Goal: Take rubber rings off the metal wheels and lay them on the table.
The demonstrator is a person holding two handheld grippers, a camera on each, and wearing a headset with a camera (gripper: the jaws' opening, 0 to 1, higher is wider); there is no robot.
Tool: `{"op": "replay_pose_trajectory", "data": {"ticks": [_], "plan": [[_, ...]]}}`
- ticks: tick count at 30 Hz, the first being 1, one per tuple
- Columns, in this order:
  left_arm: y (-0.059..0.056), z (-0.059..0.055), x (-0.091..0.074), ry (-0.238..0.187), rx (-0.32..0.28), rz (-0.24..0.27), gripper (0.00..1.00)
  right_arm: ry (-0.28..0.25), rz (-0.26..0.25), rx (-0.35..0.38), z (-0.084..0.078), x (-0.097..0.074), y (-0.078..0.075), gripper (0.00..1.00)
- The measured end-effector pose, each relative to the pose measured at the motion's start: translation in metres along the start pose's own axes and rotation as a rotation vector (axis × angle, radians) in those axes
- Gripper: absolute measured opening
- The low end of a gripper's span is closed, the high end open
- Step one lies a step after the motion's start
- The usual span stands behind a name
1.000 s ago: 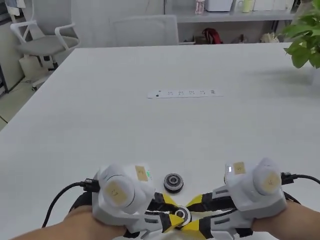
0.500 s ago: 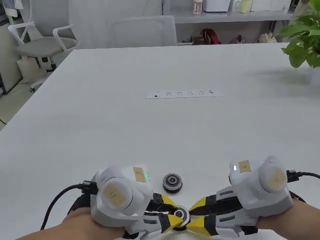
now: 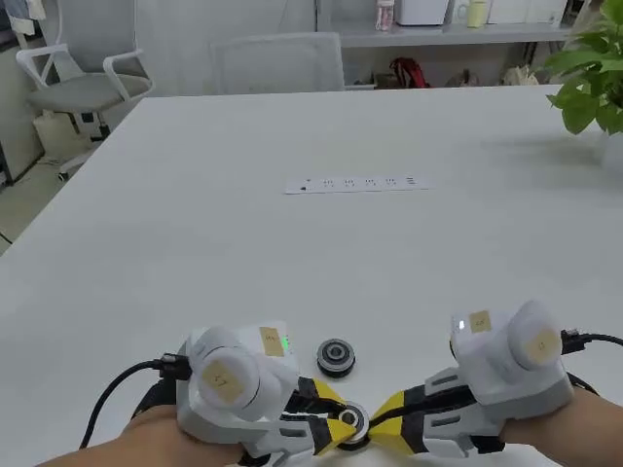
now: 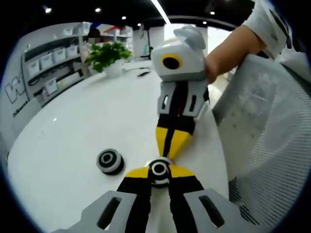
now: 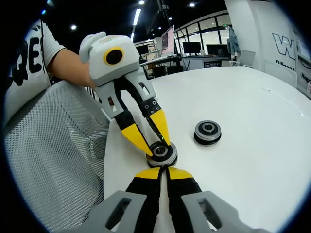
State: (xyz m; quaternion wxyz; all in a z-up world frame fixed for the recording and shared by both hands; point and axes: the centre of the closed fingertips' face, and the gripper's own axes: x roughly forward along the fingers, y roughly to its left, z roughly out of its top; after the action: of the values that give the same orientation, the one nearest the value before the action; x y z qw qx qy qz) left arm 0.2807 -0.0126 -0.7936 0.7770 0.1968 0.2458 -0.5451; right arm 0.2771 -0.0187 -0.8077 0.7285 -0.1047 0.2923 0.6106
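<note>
L gripper (image 4: 159, 174) pinches metal wheel (image 4: 159, 168), R gripper (image 5: 165, 173) jaws pressed together at its rim, 2nd wheel (image 3: 336, 356) near on table (image 3: 292, 263)

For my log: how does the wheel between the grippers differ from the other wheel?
The left gripper clamps the near wheel; the far wheel lies free on the table. The right gripper touches the near wheel, nothing the far wheel. Both have dark rims, metal hubs.
</note>
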Motion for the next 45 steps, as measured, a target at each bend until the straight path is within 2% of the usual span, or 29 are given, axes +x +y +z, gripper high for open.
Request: {"op": "replay_pose_trajectory", "data": {"ticks": [3,9,18,29,45], "plan": [[0.000,0.000,0.000,0.002,0.001,0.001,0.14,-0.009,-0.001,0.053,0.000,-0.002,-0.003,0.00],[0.001,-0.001,0.000,0.009,0.006,0.004,0.13,-0.019,-0.007,0.101,0.002,-0.004,-0.005,0.00],[0.001,-0.001,0.000,0.020,0.010,0.009,0.13,-0.071,-0.015,0.216,0.009,-0.006,-0.010,0.00],[0.001,-0.001,0.000,0.041,0.019,0.027,0.12,-0.088,-0.015,0.244,0.013,-0.006,-0.009,0.00],[0.000,-0.002,0.000,0.055,0.018,0.028,0.12,-0.086,0.008,0.238,0.017,-0.005,-0.002,0.00]]}}
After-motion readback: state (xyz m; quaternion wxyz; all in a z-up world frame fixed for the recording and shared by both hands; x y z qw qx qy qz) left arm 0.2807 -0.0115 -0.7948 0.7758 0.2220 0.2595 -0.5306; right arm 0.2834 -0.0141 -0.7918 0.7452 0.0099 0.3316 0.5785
